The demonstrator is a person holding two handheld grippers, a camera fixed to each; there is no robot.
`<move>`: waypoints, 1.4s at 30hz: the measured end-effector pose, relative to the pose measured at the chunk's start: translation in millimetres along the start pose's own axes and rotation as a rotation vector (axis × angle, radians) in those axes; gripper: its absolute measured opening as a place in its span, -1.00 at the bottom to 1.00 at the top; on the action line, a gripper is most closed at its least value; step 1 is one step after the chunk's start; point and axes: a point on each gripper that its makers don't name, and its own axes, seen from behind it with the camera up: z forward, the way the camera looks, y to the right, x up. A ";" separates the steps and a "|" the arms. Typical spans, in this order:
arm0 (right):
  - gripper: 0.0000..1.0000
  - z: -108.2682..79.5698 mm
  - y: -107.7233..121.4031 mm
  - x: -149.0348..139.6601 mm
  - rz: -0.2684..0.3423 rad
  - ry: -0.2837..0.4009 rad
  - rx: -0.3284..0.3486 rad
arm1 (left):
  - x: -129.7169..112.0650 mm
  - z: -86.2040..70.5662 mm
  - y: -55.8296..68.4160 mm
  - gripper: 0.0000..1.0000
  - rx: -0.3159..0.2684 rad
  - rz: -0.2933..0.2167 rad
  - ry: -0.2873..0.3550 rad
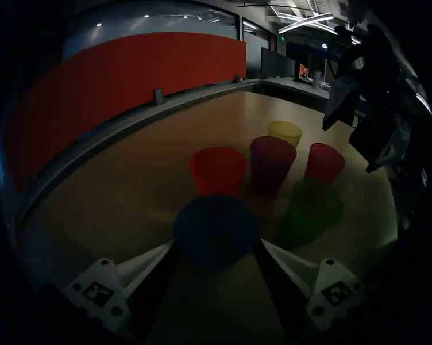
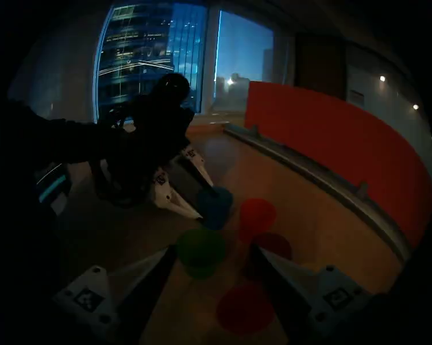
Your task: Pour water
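Left gripper view, low centre: left tool [image 1: 217, 242] pinching the blue cup [image 1: 216, 230], a finger against each flank, cup seemingly upright. Outward from there on the counter [image 1: 130, 172]: green cup [image 1: 313, 210] just right of and beyond the blue, then red cup [image 1: 218, 169], maroon cup [image 1: 272, 161], pink cup [image 1: 324, 162], and yellow cup [image 1: 285, 132] farthest, upper centre. Right gripper view: right tool [image 2: 213, 248] spread, green cup framed between its fingers but not clamped; probably best to tip the blue cup rightward toward the green, the nearest cup to the left tool.
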 end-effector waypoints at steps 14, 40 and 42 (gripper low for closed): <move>0.98 0.9 -0.4 0.1 0.001 0.001 0.004 | 7.7 8.6 -1.3 0.79 0.003 -0.026 -0.007; 0.98 8.1 -5.7 -10.1 0.009 -0.015 0.016 | 10.2 10.7 -1.9 0.74 0.013 -0.053 0.002; 0.98 10.6 -6.5 -13.0 0.009 -0.020 0.018 | 9.9 9.4 -2.5 0.73 0.016 -0.054 0.004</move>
